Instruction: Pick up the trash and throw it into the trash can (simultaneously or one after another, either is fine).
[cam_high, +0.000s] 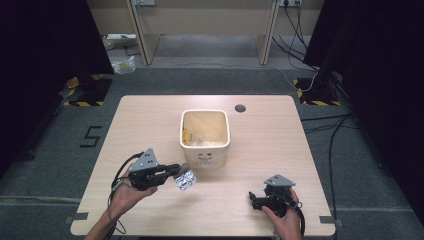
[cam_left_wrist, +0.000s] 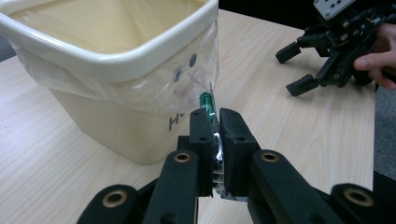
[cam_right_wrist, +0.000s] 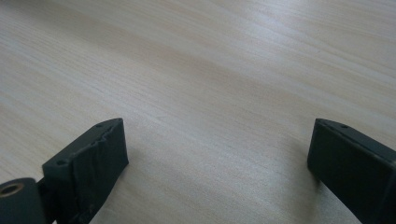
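My left gripper (cam_high: 176, 171) (cam_left_wrist: 215, 119) is shut on a silver blister pack (cam_high: 186, 180), held just in front of the cream bin's lower left corner. In the left gripper view the pack (cam_left_wrist: 208, 105) stands edge-on between the jaws, with a green tip poking above them. The bin (cam_high: 205, 112) (cam_left_wrist: 116, 65) has a clear plastic liner folded over its rim and stands at the table's middle. My right gripper (cam_high: 254, 198) (cam_right_wrist: 219, 140) (cam_left_wrist: 288, 70) is open and holds nothing, low over bare wood at the front right, pointing left.
The wooden table (cam_high: 150, 120) has a round cable hole (cam_high: 240, 108) behind the bin. Something yellow lies inside the bin. Cables (cam_high: 330, 130) run across the grey floor at the right, and desk legs (cam_high: 145, 35) stand beyond the table.
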